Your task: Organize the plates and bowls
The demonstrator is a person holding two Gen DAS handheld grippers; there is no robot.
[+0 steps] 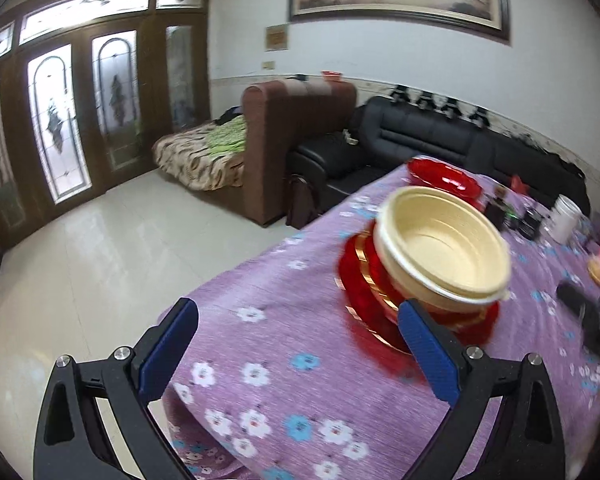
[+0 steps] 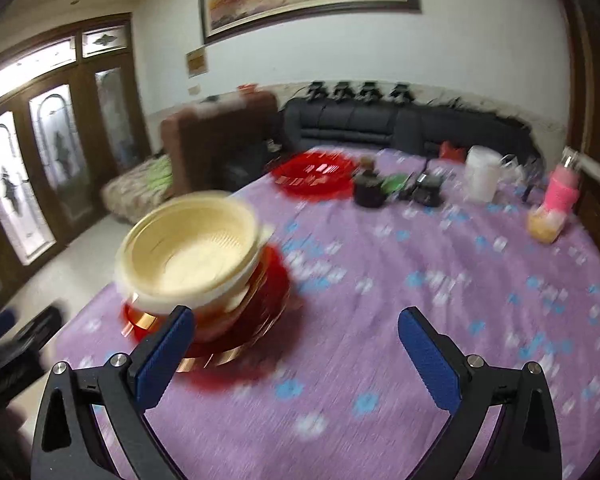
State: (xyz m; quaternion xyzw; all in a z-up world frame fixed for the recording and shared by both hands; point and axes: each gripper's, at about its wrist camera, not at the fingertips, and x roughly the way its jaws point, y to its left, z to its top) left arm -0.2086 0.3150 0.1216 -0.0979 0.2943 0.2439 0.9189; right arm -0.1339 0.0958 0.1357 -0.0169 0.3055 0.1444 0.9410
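A cream bowl [image 1: 444, 248] sits nested on other cream bowls atop a stack of red gold-trimmed plates [image 1: 364, 292] on the purple flowered tablecloth [image 1: 284, 344]. My left gripper [image 1: 300, 344] is open, its right finger just in front of the stack. In the right wrist view the same cream bowl [image 2: 192, 252] and red plates [image 2: 260, 312] lie just beyond my open right gripper [image 2: 296, 352], whose left finger overlaps the stack's near edge. Another red plate [image 1: 444, 178] [image 2: 316, 174] lies at the table's far end. Both views are blurred.
Beyond the far red plate stand a dark jar [image 2: 368, 188], a white tub [image 2: 482, 178], a pink bottle [image 2: 562, 188] and small dark items. A black sofa [image 1: 420, 136], a brown bed frame [image 1: 296, 136] and glass doors [image 1: 60, 120] lie past the table's edge.
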